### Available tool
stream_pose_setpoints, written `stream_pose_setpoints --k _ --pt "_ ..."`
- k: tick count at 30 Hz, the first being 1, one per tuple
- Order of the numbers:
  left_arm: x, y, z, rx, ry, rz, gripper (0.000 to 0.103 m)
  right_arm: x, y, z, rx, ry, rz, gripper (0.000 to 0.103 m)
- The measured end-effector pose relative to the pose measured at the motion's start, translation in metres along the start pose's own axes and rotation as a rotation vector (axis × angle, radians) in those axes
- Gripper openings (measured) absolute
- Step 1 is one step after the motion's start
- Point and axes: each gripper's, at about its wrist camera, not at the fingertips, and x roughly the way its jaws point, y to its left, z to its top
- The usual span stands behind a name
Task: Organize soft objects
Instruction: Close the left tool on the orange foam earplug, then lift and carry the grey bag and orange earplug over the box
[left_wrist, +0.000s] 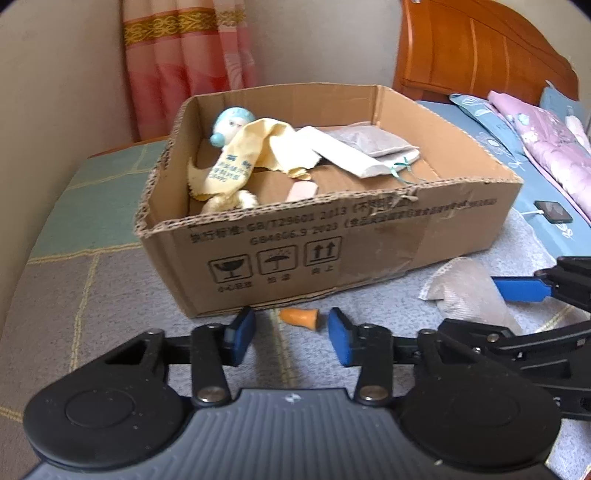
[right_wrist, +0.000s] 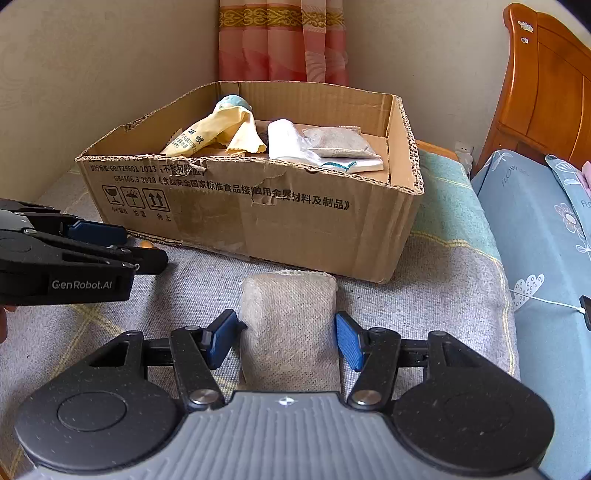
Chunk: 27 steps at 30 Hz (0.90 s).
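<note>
A cardboard box (left_wrist: 332, 236) (right_wrist: 295, 221) sits on the bed and holds a yellow cloth (left_wrist: 236, 155) (right_wrist: 221, 133), a blue-headed plush toy (left_wrist: 231, 123), a white roll (left_wrist: 343, 155) (right_wrist: 282, 138) and a grey pouch (left_wrist: 373, 142) (right_wrist: 338, 142). My left gripper (left_wrist: 291, 338) is open; a small orange cone (left_wrist: 301, 318) lies between its fingertips, in front of the box. My right gripper (right_wrist: 286, 338) is open around a grey fabric pouch (right_wrist: 290, 325) (left_wrist: 465, 291) lying on the blanket, its pads at both sides, apart from it.
The grey and green checked blanket (right_wrist: 454, 288) covers the surface. A blue floral pillow (right_wrist: 546, 229) and pink bedding (left_wrist: 543, 136) lie right. A phone on a cable (left_wrist: 554, 211) rests there. A wooden headboard (left_wrist: 480, 48) and a curtain (left_wrist: 188, 48) stand behind.
</note>
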Motion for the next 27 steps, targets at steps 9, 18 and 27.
stream_pose_setpoints --k 9,18,27 --pt "-0.0006 -0.0077 0.0012 0.052 0.003 -0.022 0.021 -0.0003 -0.0002 -0.0003 -0.002 -0.001 0.000 0.063" --pt "-0.0012 -0.0095 0.0011 0.060 0.005 -0.018 0.022 -0.0010 0.0000 -0.0008 -0.004 -0.003 -0.004 0.062" --pt "-0.0001 -0.0096 0.0024 0.065 0.008 -0.022 0.021 -0.0008 -0.0003 0.0001 -0.002 -0.001 -0.006 0.056"
